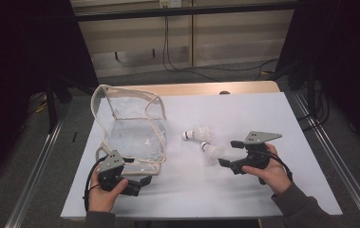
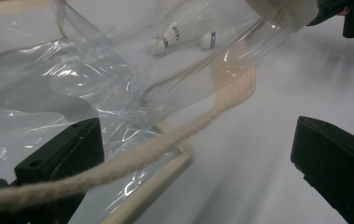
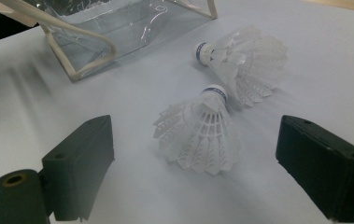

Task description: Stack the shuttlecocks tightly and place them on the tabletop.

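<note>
A clear plastic bag (image 1: 131,124) with cream trim lies on the left of the white table sheet (image 1: 263,114). My left gripper (image 1: 139,172) is at the bag's near corner, jaws wide open. In the left gripper view the bag's cream rope handle (image 2: 165,142) runs across the left jaw of that gripper (image 2: 198,135). Two white shuttlecocks lie right of the bag, a far one (image 1: 197,134) and a near one (image 1: 211,153). My right gripper (image 1: 229,153) is open beside the near shuttlecock (image 3: 202,140), which lies between its jaws (image 3: 194,135) untouched. The far shuttlecock (image 3: 244,60) lies just beyond.
The table's wooden far edge (image 1: 192,89) shows beyond the sheet. Metal rails (image 1: 40,156) run along both sides of the table. Cables (image 1: 177,66) hang against the back wall. Bare sheet stretches along the front and the right.
</note>
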A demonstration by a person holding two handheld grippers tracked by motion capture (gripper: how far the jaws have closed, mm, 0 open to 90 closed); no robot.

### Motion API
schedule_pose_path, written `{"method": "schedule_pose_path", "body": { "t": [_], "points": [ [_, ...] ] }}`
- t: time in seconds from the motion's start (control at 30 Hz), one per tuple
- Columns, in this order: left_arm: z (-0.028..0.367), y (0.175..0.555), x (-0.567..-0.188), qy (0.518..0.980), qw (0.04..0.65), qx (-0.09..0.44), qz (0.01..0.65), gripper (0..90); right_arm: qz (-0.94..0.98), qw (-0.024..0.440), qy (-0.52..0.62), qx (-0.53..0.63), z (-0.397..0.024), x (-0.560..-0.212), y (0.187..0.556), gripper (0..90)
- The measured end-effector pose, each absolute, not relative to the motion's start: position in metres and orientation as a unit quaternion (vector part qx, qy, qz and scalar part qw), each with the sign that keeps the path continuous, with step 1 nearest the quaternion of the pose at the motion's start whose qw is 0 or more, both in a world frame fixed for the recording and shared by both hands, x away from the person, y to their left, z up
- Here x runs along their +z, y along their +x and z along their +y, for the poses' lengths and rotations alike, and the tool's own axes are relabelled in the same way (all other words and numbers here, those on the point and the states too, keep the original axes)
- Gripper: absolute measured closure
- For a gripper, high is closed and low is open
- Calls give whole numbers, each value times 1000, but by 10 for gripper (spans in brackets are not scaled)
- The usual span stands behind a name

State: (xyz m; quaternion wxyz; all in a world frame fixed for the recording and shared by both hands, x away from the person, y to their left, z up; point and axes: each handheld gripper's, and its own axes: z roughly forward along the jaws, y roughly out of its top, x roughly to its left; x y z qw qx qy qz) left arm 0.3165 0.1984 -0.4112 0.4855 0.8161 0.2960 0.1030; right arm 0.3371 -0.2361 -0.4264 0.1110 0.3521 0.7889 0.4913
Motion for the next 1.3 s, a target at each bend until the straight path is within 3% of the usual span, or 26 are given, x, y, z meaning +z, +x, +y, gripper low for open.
{"method": "schedule_pose_path", "body": {
  "t": [1.3],
  "points": [
    [199, 316, -411, 815, 486, 102, 297, 24, 802, 94, 345, 479, -218, -437, 329, 100]
  ]
}}
